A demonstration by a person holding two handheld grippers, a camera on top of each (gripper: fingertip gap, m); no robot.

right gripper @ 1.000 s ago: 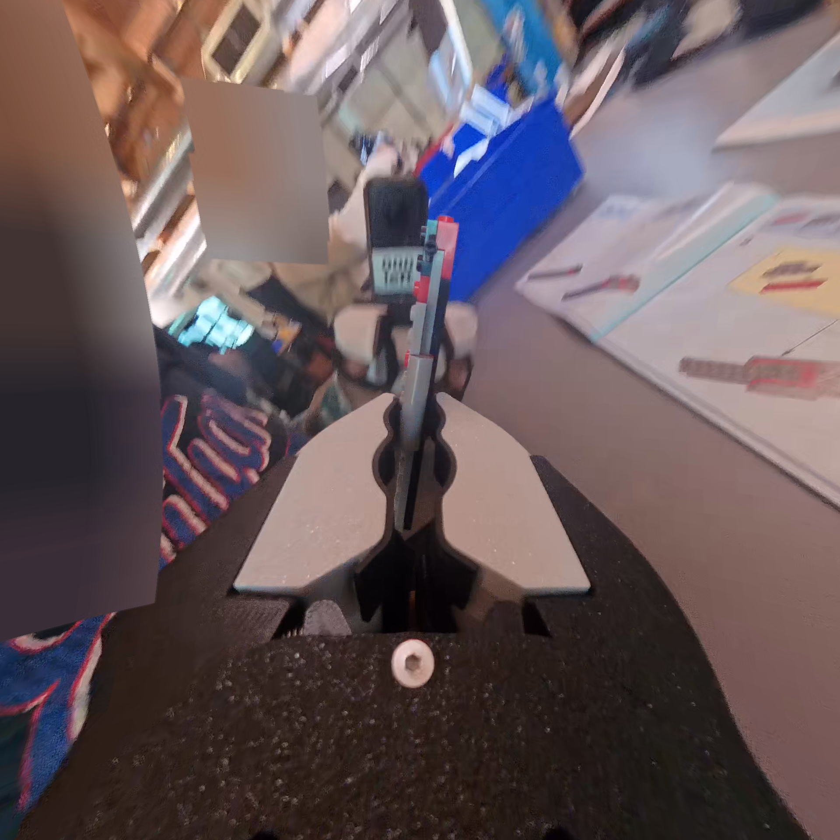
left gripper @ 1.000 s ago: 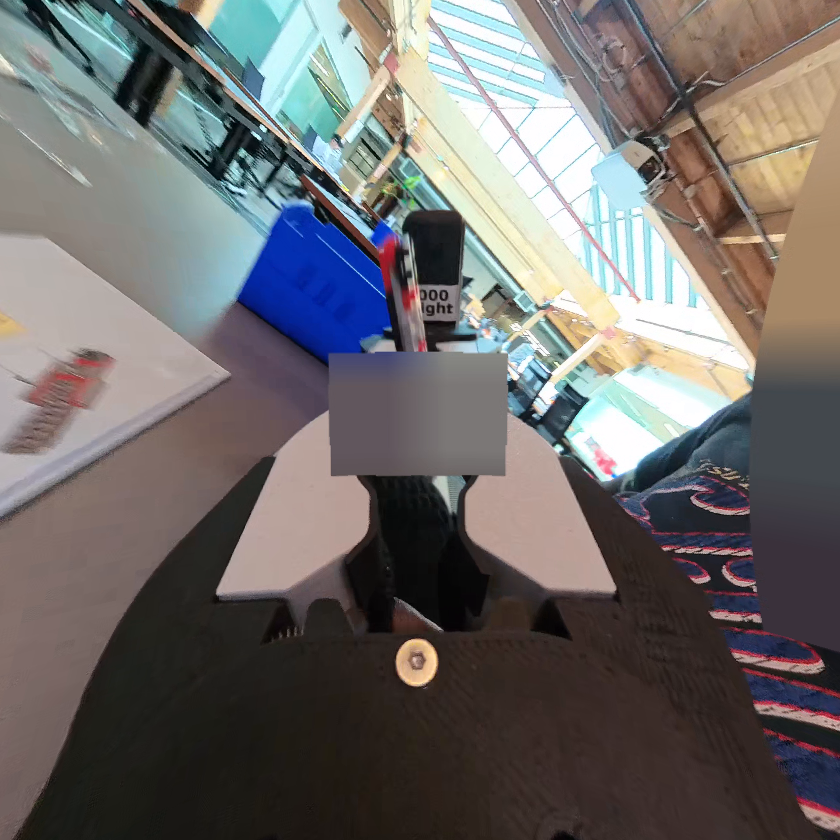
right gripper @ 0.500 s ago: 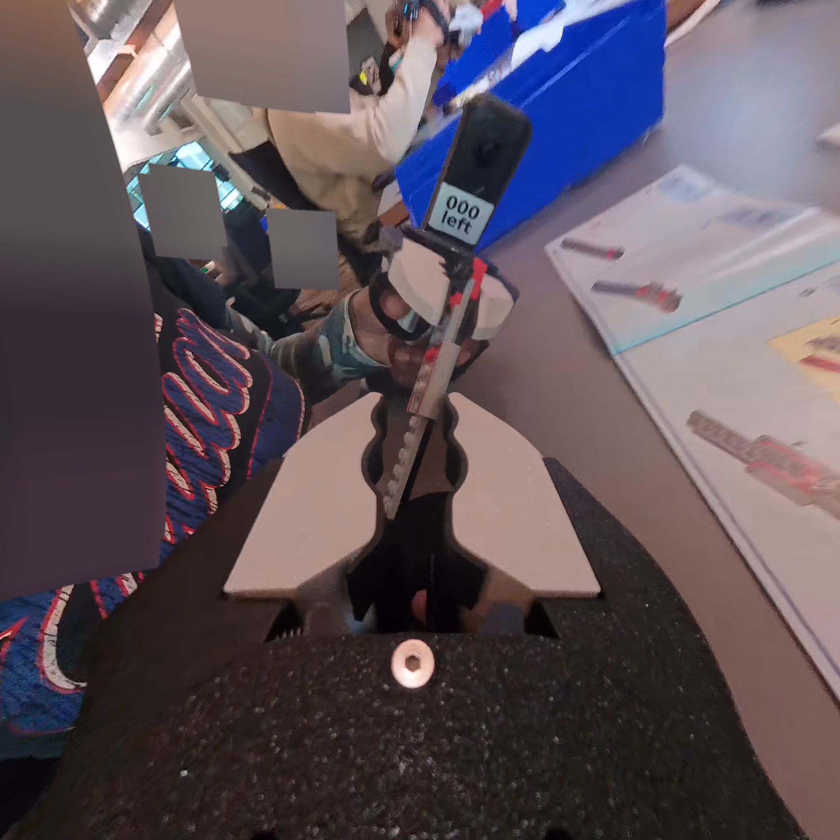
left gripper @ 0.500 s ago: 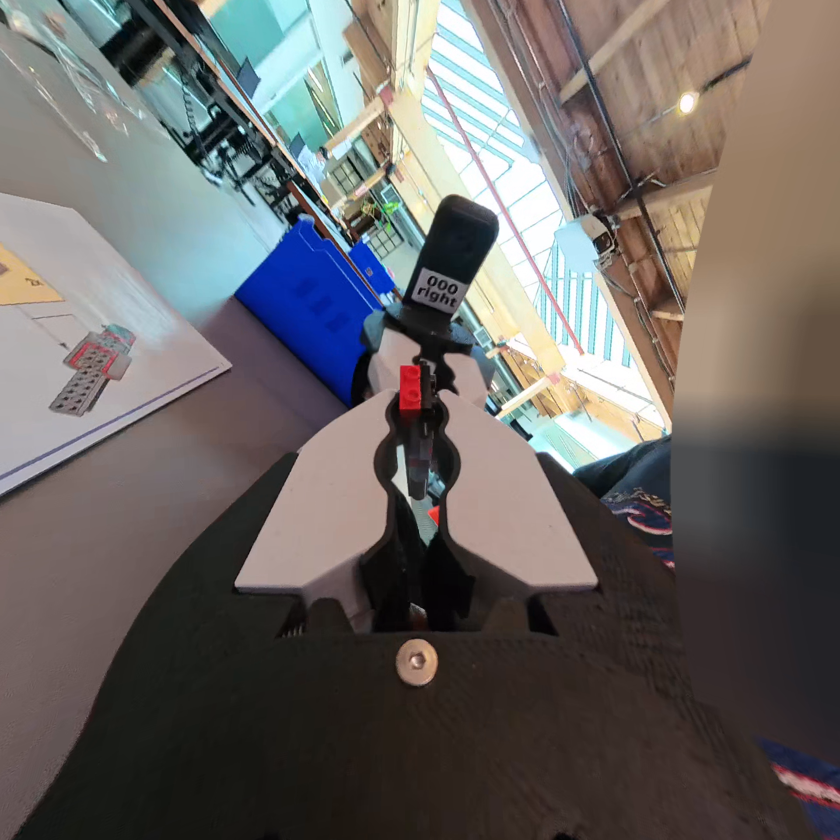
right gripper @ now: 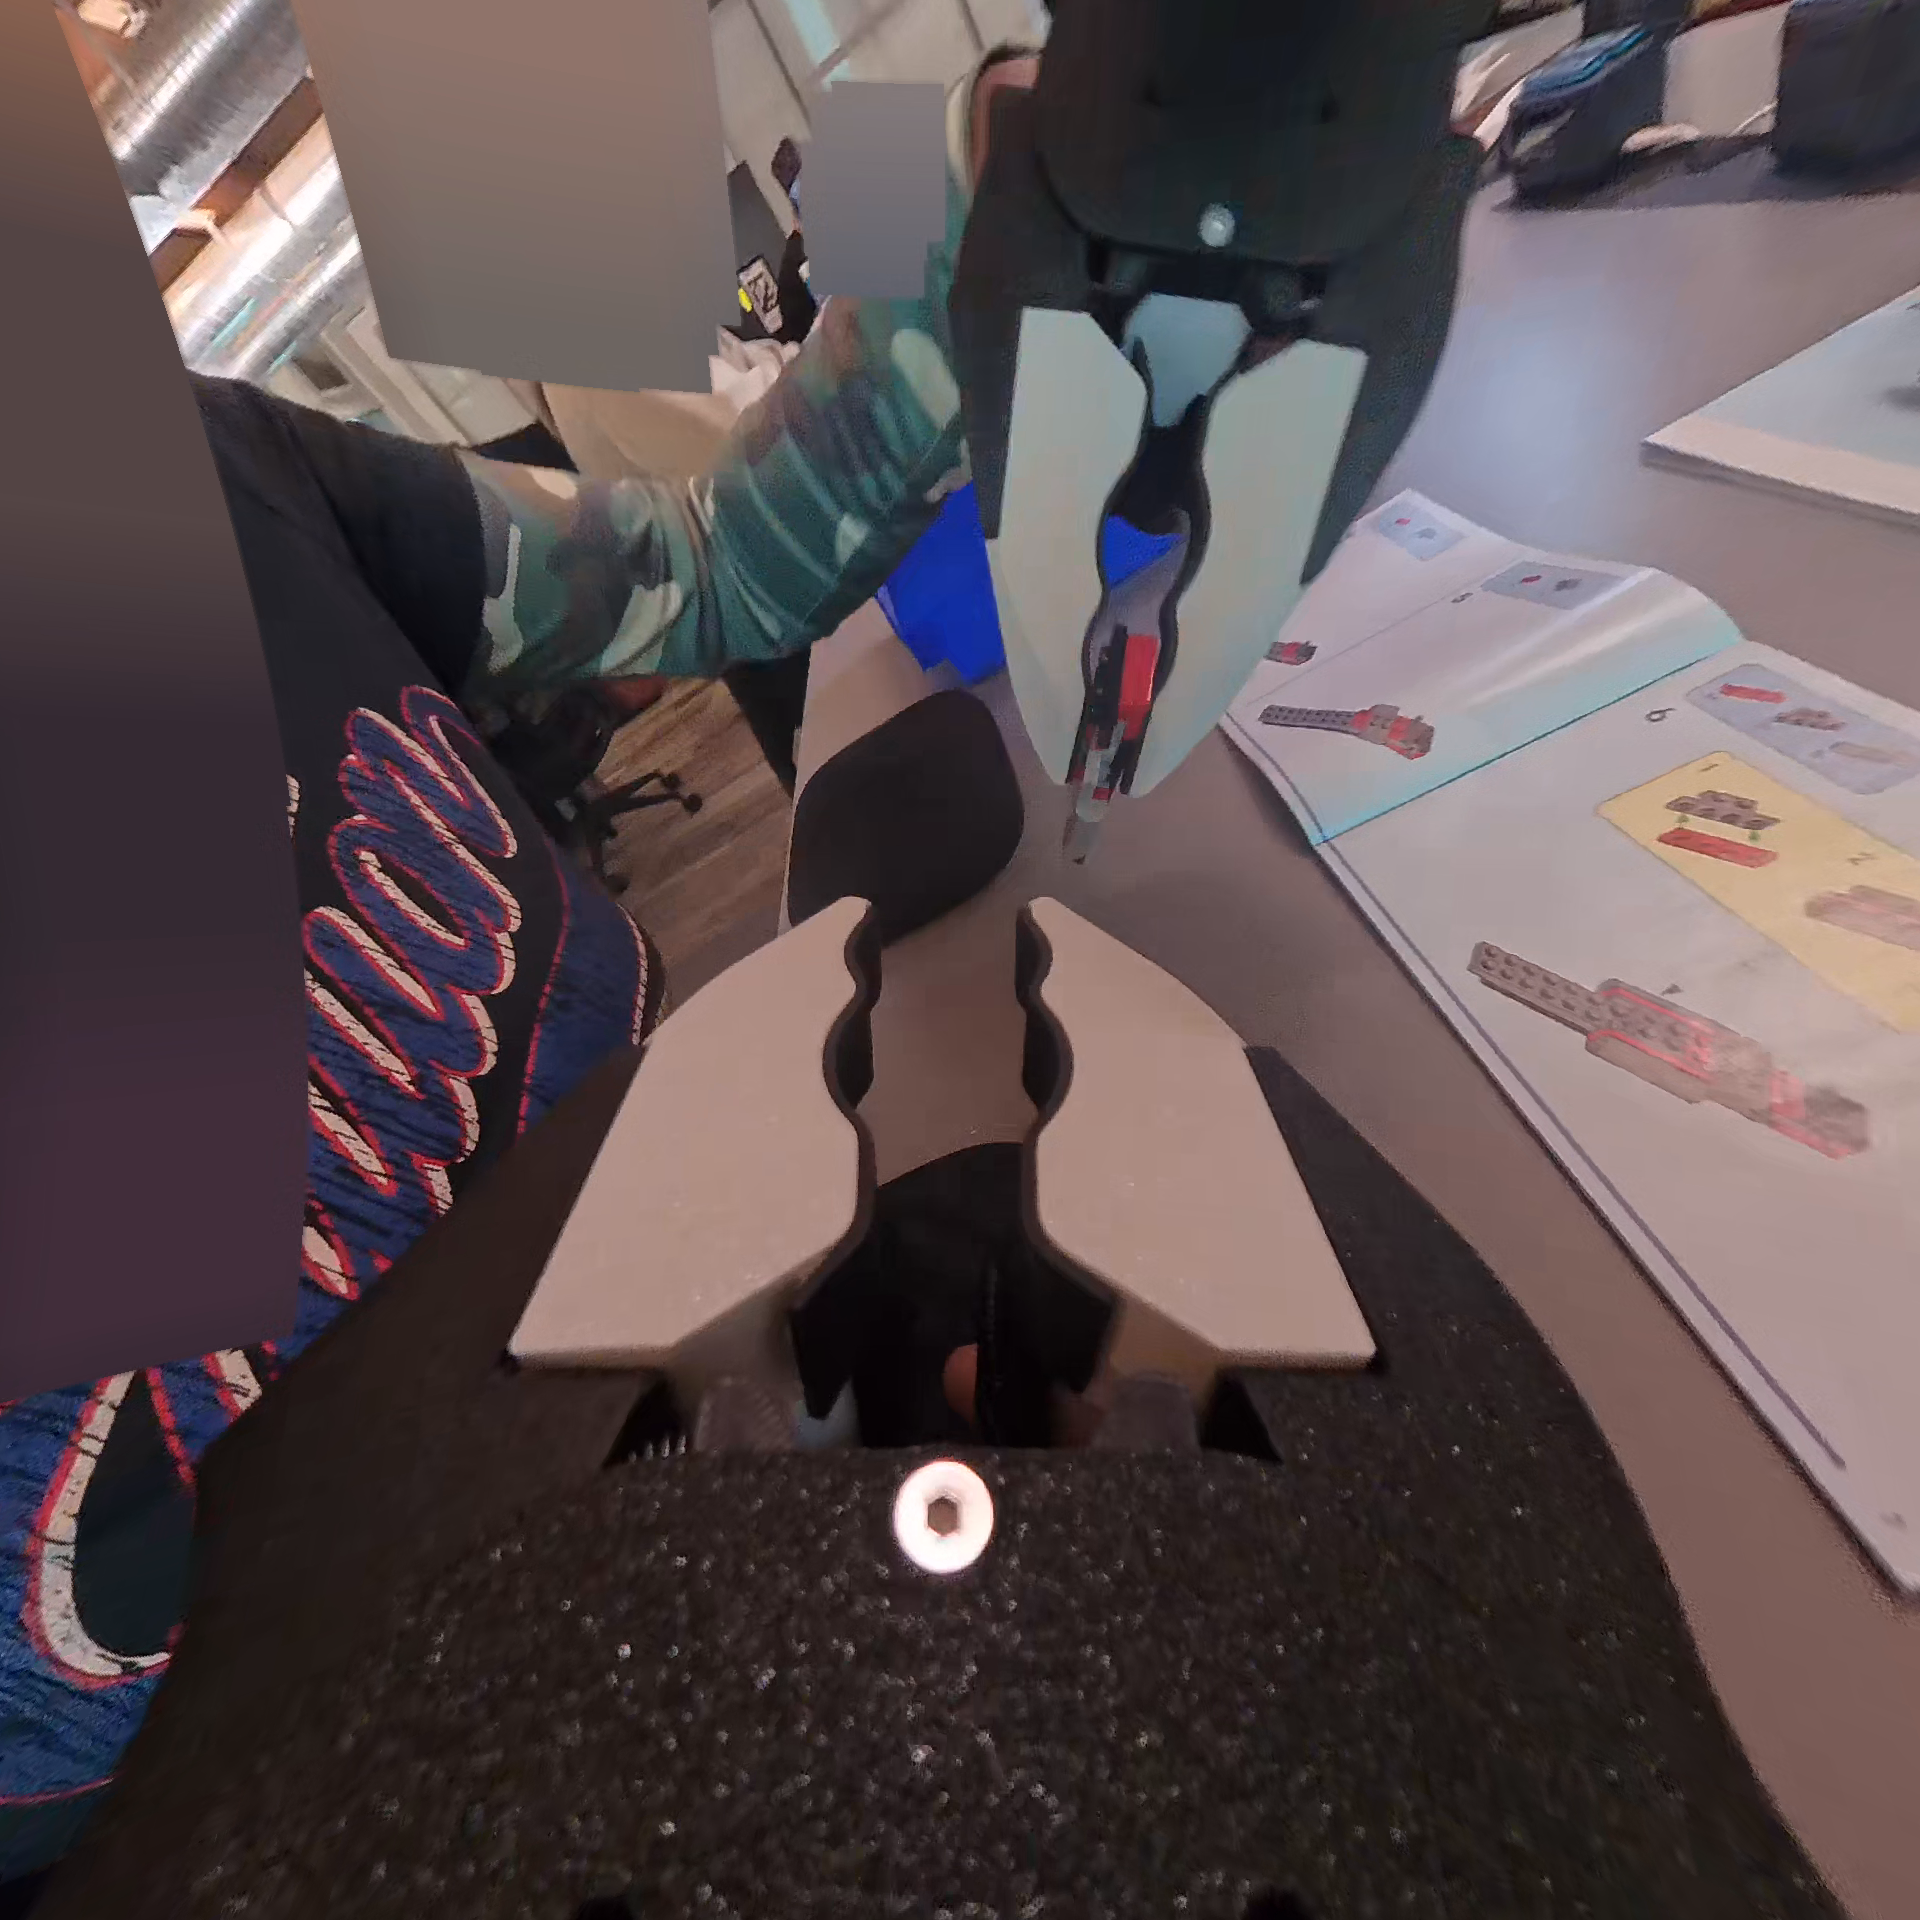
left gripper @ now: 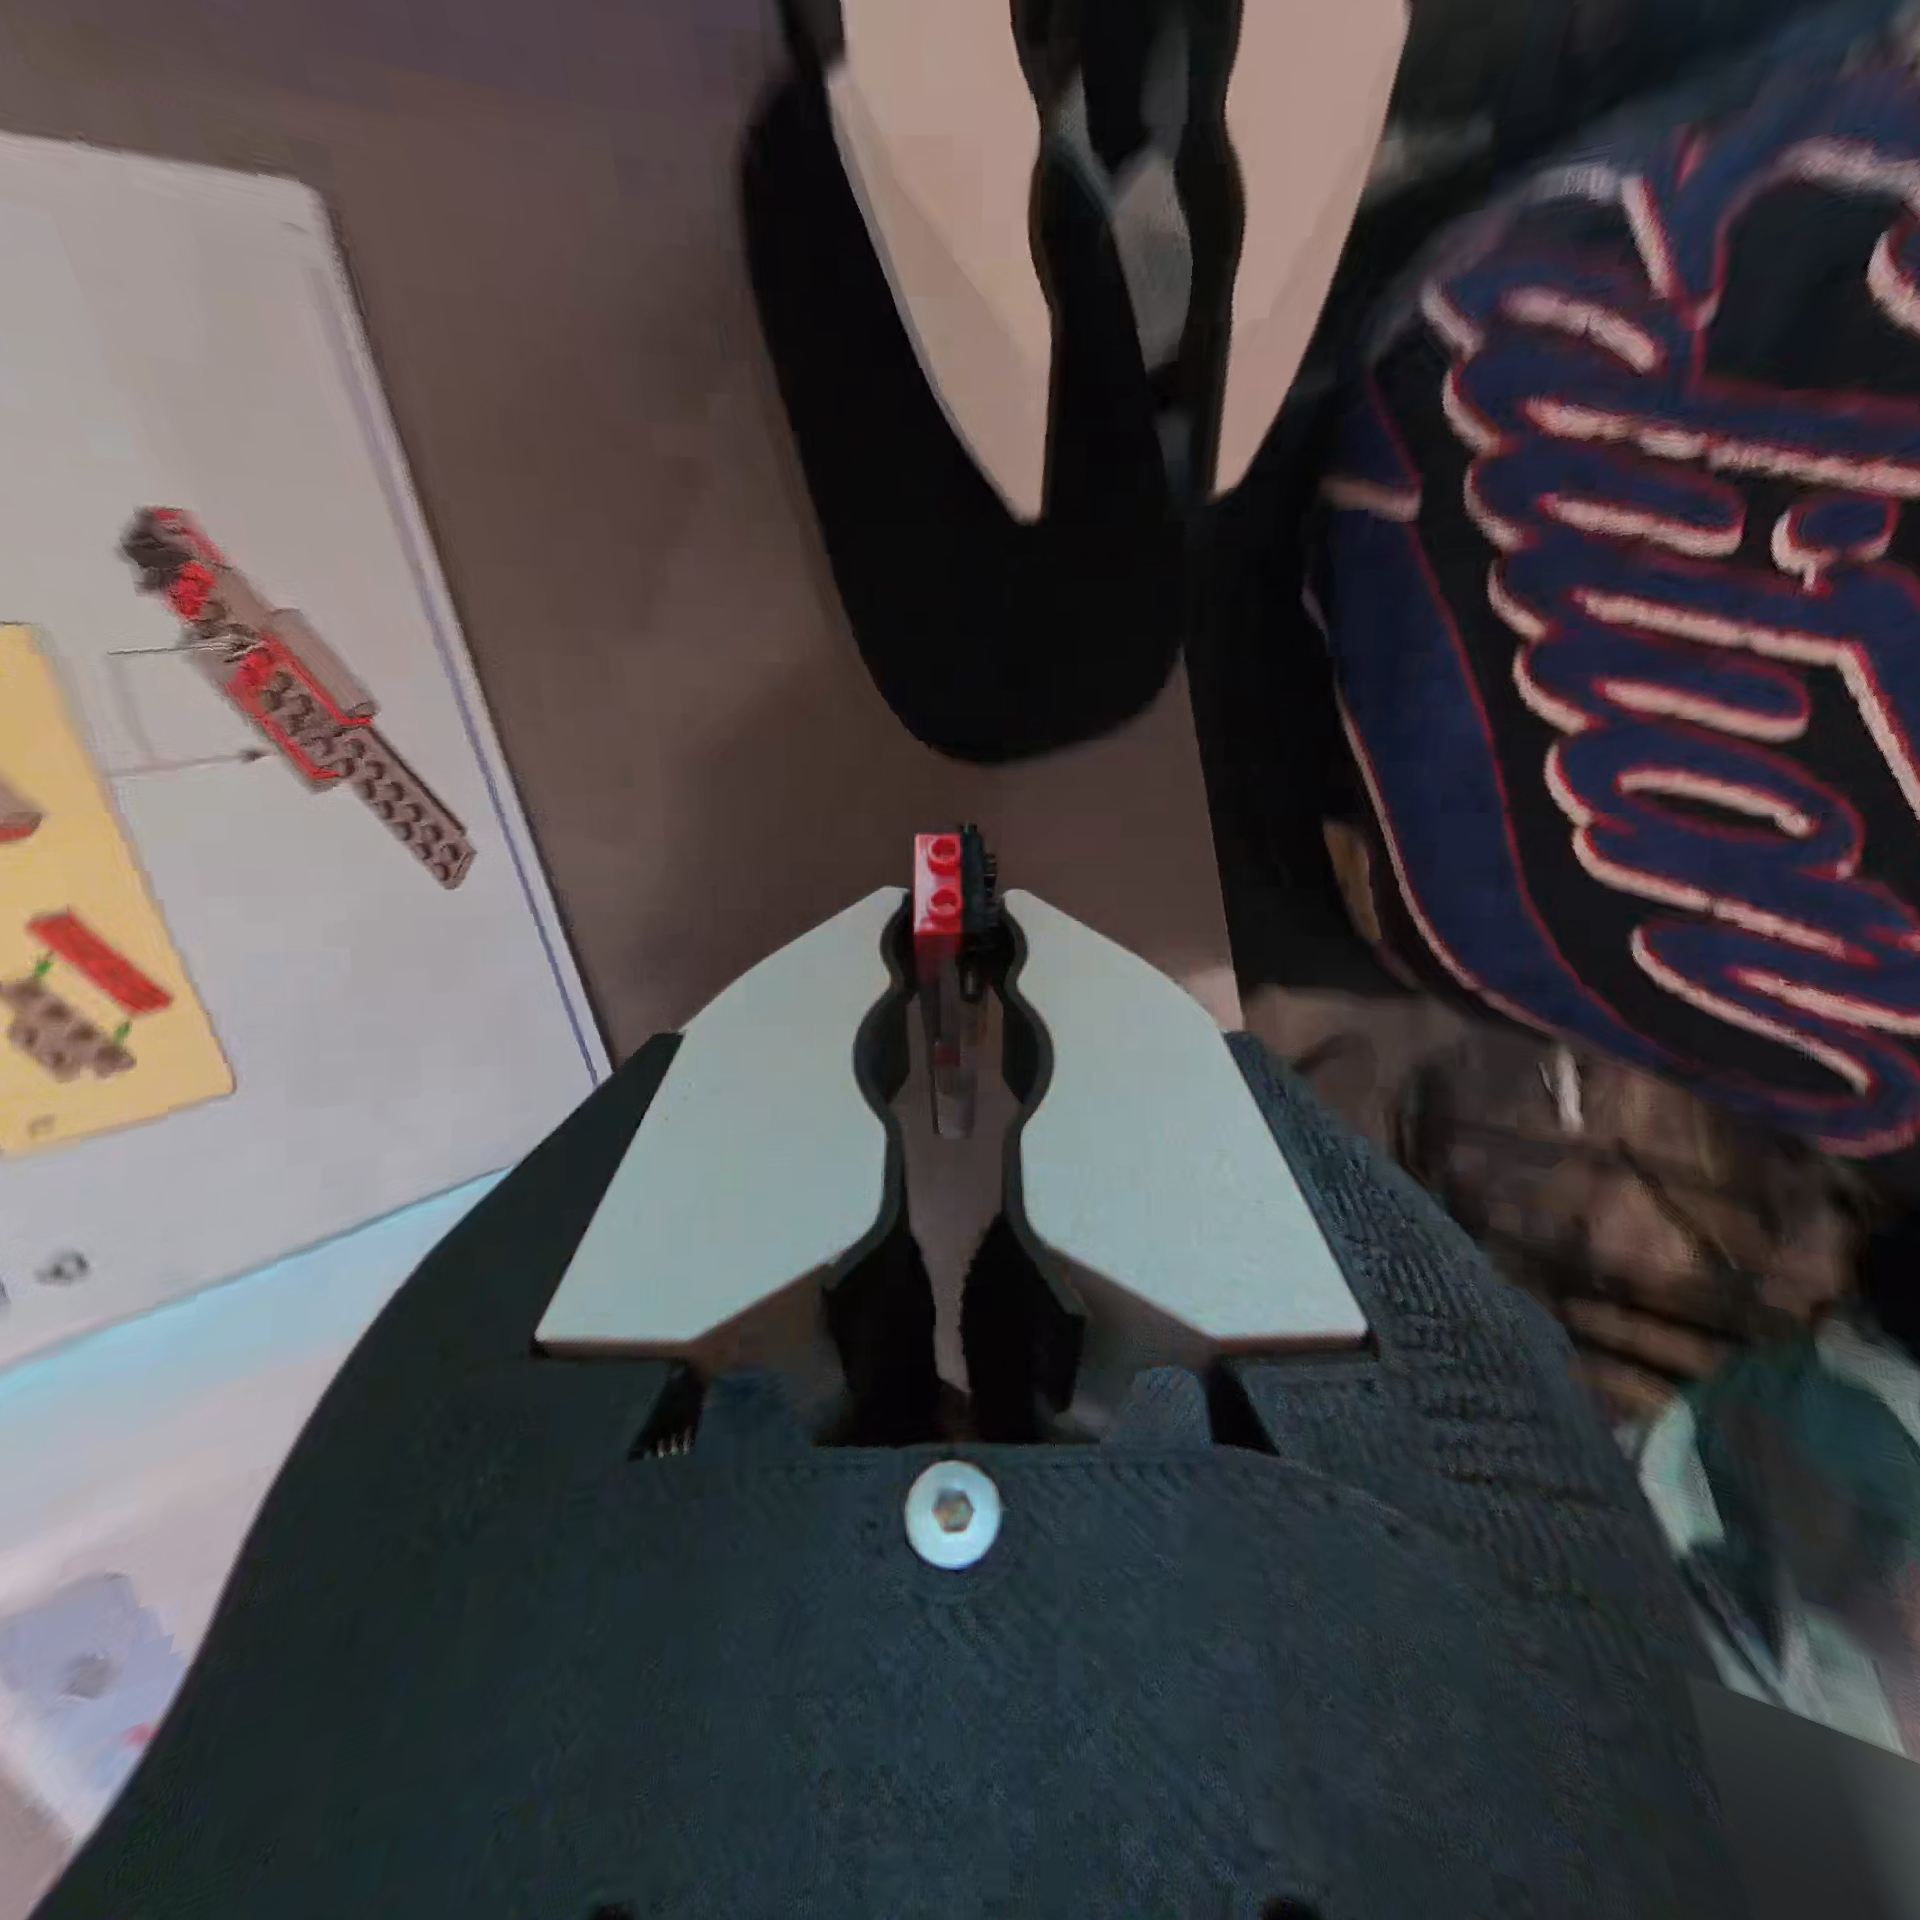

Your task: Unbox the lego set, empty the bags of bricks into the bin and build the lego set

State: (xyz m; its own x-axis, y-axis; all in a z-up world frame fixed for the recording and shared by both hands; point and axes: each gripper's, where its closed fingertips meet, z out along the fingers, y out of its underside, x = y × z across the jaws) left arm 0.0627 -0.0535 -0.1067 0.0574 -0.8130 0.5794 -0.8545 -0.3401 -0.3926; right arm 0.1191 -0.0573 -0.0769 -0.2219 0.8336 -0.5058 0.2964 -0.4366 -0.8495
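My left gripper is shut on a small lego assembly of red, black and grey bricks, held edge-on above the grey table. In the right wrist view the left gripper points down at the table with the assembly between its tips. My right gripper is open and empty, just below and in front of the left one. It also shows at the top of the left wrist view, facing the left gripper.
An open instruction booklet lies on the table, also in the left wrist view. A blue bin stands behind the left gripper. A person's camouflage sleeve and dark jersey are close by. My hands' fingertips stand some 7 cm from each other.
The right gripper held the long assembly, then both grippers gripped it. The right gripper has now let go and opened; the left gripper holds the assembly and has tilted down toward the table.
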